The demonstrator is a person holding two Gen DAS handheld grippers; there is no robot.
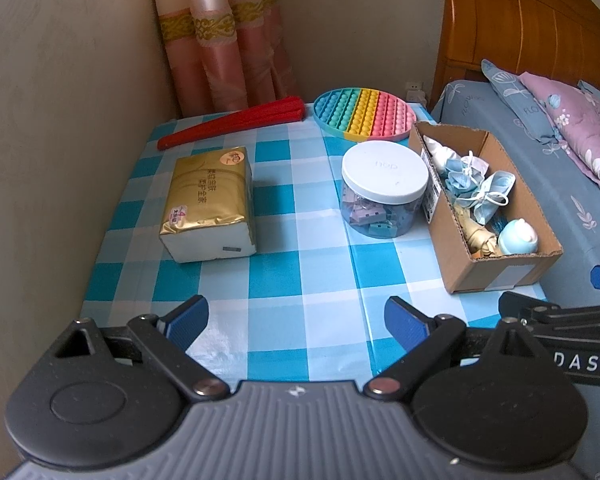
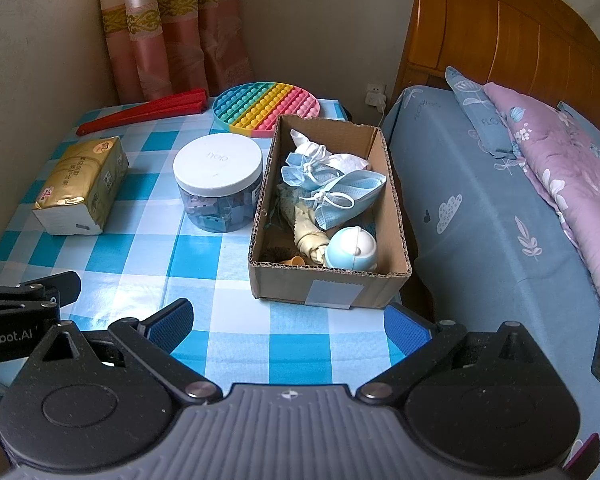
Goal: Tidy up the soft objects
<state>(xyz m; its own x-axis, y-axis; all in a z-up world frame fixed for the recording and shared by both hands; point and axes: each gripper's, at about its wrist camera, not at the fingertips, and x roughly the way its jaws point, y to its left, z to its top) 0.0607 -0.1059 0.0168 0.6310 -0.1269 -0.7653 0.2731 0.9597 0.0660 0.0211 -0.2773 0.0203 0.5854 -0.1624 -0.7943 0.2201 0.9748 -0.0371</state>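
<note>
both tools idle over the near edge of the checkered table [image 1: 292, 216]. left gripper [image 1: 296, 322] spread wide, nothing between its blue pads; right gripper [image 2: 288, 326] also wide and empty. cardboard box [image 2: 324, 280] straight ahead of the right gripper, ahead-right of the left one, at the table's bed-side edge. inside it: blue face masks [image 2: 340, 196], white cloth [image 2: 332, 156] at the far end, a beige twisted piece [image 2: 308, 236], round pale-blue toy [image 2: 350, 248] at the near end. tissue pack [image 1: 210, 200] ahead-left of the left gripper. white-lidded jar [image 1: 384, 188] just left of the box. rainbow pop mat [image 1: 364, 112] and red folded fan [image 1: 232, 122] at the far edge.
</note>
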